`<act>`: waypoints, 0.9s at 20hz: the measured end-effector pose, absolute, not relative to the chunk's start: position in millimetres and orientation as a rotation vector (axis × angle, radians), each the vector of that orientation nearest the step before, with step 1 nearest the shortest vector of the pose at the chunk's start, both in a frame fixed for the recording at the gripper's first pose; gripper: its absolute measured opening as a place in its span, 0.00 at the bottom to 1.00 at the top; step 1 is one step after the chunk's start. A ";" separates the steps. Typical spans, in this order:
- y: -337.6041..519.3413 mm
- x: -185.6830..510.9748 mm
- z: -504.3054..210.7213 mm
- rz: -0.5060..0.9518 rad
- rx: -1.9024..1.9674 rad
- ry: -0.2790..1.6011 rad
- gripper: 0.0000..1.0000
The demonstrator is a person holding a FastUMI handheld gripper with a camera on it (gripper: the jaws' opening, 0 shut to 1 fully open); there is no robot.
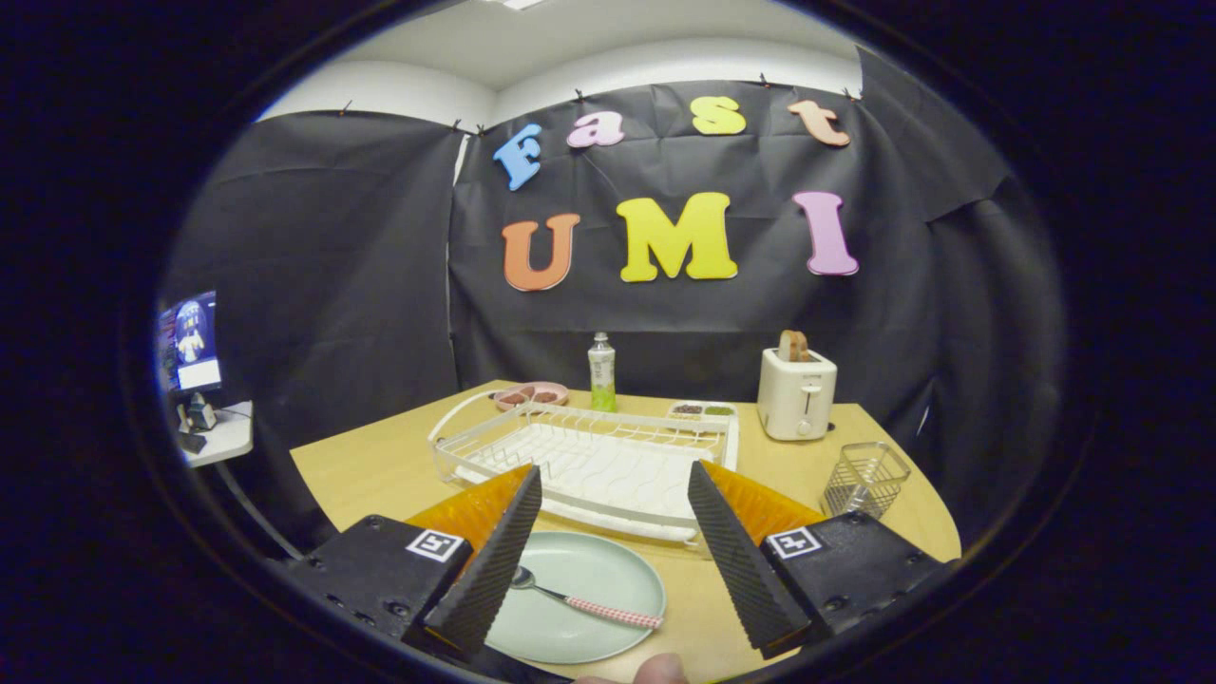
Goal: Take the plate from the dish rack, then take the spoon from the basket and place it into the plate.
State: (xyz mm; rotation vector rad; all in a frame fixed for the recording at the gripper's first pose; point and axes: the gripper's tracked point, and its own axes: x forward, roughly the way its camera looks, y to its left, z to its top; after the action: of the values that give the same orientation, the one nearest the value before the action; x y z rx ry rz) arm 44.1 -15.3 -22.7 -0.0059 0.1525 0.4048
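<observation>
Between the fingers: gripper (613,551) jaws spread wide, holding nothing. Plate (608,579) flat on the table (361,465) just ahead, partly under the left finger. Spoon (589,600) lies in the plate, bowl by the left finger, handle pointing right. Beyond them, rack (589,456); wire basket (864,478) to its right, toaster (796,391) and bottle (601,372) behind.

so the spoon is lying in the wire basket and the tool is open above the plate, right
Not quite. The spoon lies in the plate, not in the wire basket by the toaster. The rest holds: the gripper view shows the tool open above the plate.
</observation>
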 end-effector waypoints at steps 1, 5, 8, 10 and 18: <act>-19.3 37.7 -19.7 0.374 -0.004 0.133 1.00; -32.5 14.1 -12.7 0.231 -0.001 0.048 1.00; -37.3 -7.2 -12.3 0.149 0.005 0.001 1.00; -35.4 -19.4 -17.4 0.113 0.019 -0.002 1.00; -12.6 -66.8 -15.8 0.121 -0.001 -0.033 1.00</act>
State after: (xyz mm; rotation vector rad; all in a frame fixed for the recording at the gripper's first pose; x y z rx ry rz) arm -66.8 -12.6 -15.8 -0.0013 -0.0329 0.1213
